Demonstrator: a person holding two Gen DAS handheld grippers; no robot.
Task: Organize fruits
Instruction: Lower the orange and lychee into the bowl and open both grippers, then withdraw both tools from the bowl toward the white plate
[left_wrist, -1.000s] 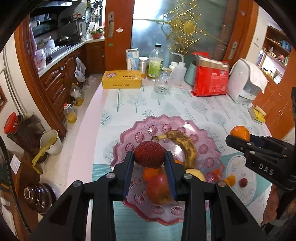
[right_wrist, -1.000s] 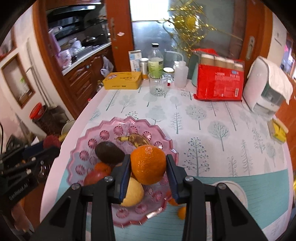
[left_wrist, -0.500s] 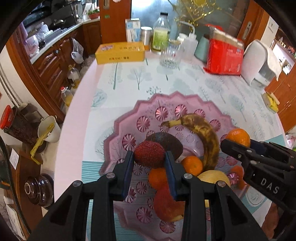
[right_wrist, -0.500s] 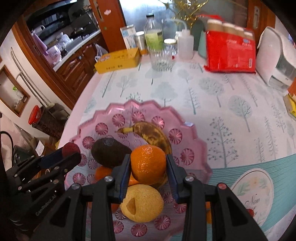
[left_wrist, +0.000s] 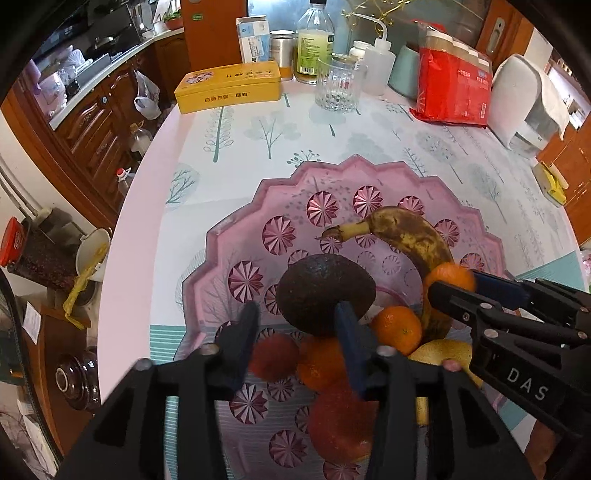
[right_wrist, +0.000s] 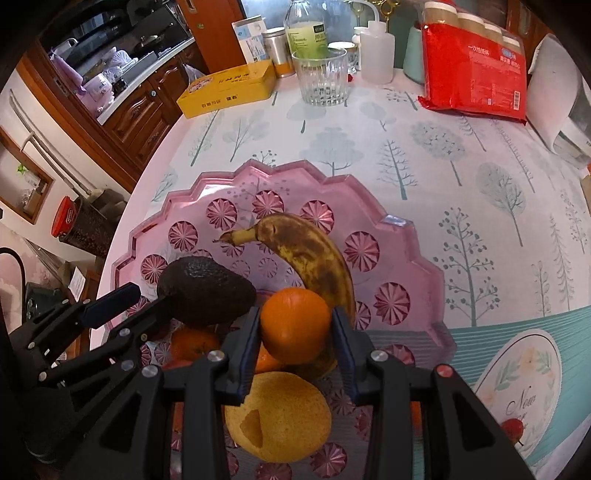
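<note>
The red lychee (left_wrist: 275, 354), clamped between the left gripper's (left_wrist: 295, 332) fingers half a second ago, now lies free on the near-left part of the pink fruit tray (left_wrist: 236, 236) beside a tangerine (left_wrist: 319, 363); the jaws have just been opening and stand part-way apart, so this fruit counts as delivered. The right gripper (right_wrist: 295, 332) remains closed on the orange (right_wrist: 295, 319), held over the tray's near edge above the banana (right_wrist: 314, 258) and yellow pear (right_wrist: 277, 417), its release pending. Both grippers point steeply downward into the tray, having descended.
</note>
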